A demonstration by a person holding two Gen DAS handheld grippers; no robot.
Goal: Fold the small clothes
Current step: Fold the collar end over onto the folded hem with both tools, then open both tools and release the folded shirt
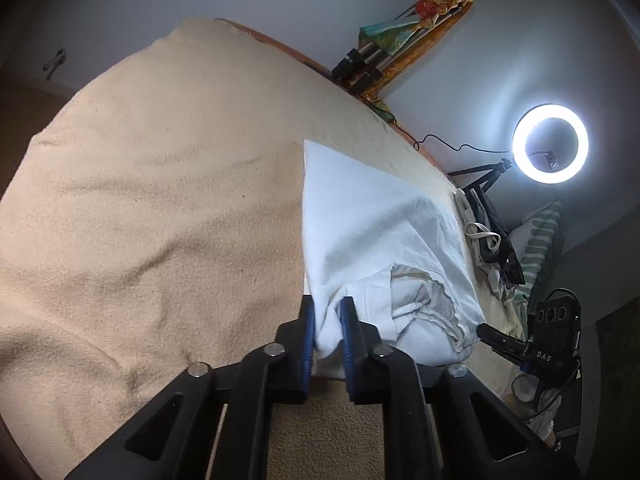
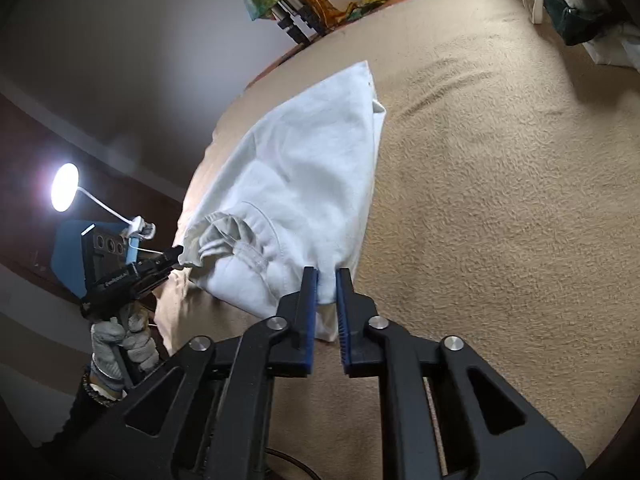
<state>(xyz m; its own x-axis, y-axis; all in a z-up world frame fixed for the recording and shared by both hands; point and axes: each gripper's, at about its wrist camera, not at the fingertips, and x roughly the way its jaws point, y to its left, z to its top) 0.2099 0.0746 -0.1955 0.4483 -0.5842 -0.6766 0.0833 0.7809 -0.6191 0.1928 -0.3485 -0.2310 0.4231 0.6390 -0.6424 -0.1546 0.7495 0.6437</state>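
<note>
A small white garment with an elastic waistband (image 1: 372,240) lies on the beige towel-covered surface (image 1: 160,200). My left gripper (image 1: 327,320) is shut on the garment's near waistband corner. In the right wrist view the same garment (image 2: 304,184) is lifted at the near end, and my right gripper (image 2: 327,284) is shut on its other waistband corner. The left gripper (image 2: 176,258) shows there at the left, pinching the gathered waistband. The right gripper (image 1: 486,330) shows in the left wrist view at the garment's right edge.
A lit ring light (image 1: 550,142) on a tripod stands beyond the surface's right edge. A pile of clothes and bags (image 1: 492,248) sits there too. A lamp (image 2: 64,186) glows at the left. Tripod legs and fabric (image 2: 280,4) lean at the far edge.
</note>
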